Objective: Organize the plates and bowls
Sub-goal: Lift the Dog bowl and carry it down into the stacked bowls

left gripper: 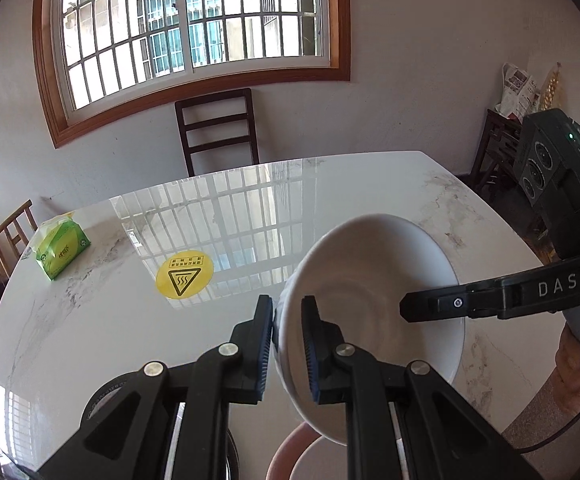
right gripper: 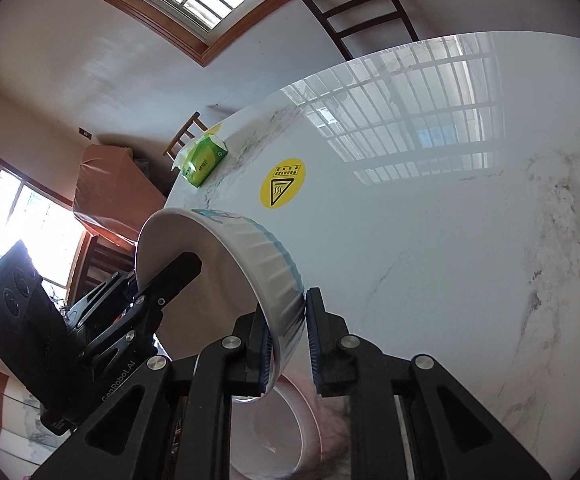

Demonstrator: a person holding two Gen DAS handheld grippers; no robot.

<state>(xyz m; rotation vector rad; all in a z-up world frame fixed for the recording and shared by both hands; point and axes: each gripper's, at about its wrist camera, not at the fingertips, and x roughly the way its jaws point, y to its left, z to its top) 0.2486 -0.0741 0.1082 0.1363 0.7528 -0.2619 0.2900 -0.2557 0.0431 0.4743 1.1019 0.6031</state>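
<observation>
Step in hand: carrying white bowl, tilted, clear of table, right of yellow sticker. Left gripper and right gripper both clamp opposite rim walls. Next: level it, lower together onto dishes below.

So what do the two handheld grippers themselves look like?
Both are black, with linkage arms on silver pivot pins and blue ribbed pads. The left gripper bears white "GenRobot.AI" lettering on its side. The right gripper reads "DAS", has a grey handle, a trailing black cable and a boxy camera housing.

Black linkage gripper, silver screws, blue-padded jaws
</observation>
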